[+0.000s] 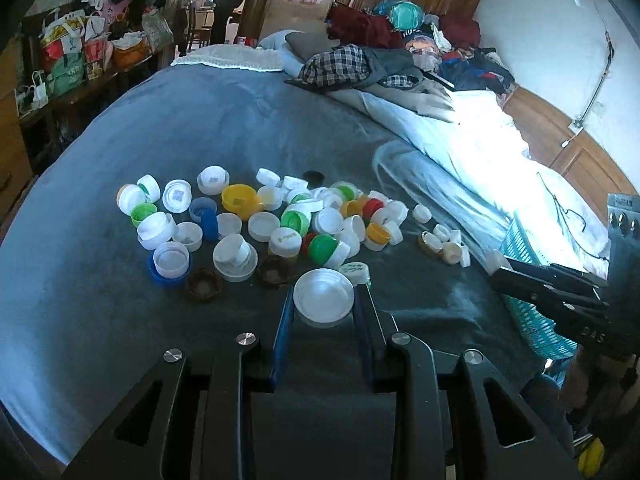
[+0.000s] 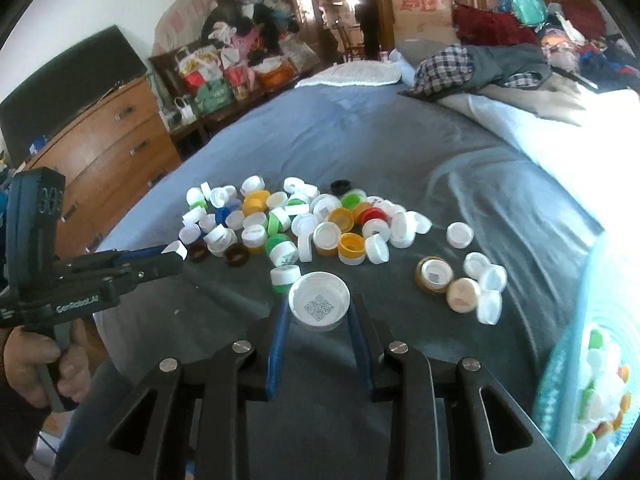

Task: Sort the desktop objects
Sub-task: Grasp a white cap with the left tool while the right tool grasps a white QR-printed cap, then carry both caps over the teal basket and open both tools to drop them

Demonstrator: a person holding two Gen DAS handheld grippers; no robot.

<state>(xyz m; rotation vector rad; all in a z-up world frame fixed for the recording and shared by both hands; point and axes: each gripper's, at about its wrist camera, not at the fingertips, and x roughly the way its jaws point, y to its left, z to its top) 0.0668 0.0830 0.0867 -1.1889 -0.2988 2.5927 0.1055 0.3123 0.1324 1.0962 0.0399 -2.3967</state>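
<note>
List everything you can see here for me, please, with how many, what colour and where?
loose plastic bottle caps: dozens, mostly white, some green, yellow, blue, red, brown; heaped mid-bed
grey-blue bed cover: one; under the caps
turquoise plastic basket: one; right edge, caps inside
white plastic cap with printed square code: one; gripped in right tongs
plain white plastic cap: one; gripped in left tongs
checked cloth and clothes pile: several, mixed colours; far end of bed
wooden chest of drawers: one, brown; left of bed
left tongs: black with blue pads, shut on cap
right tongs: same, shut on cap
</note>
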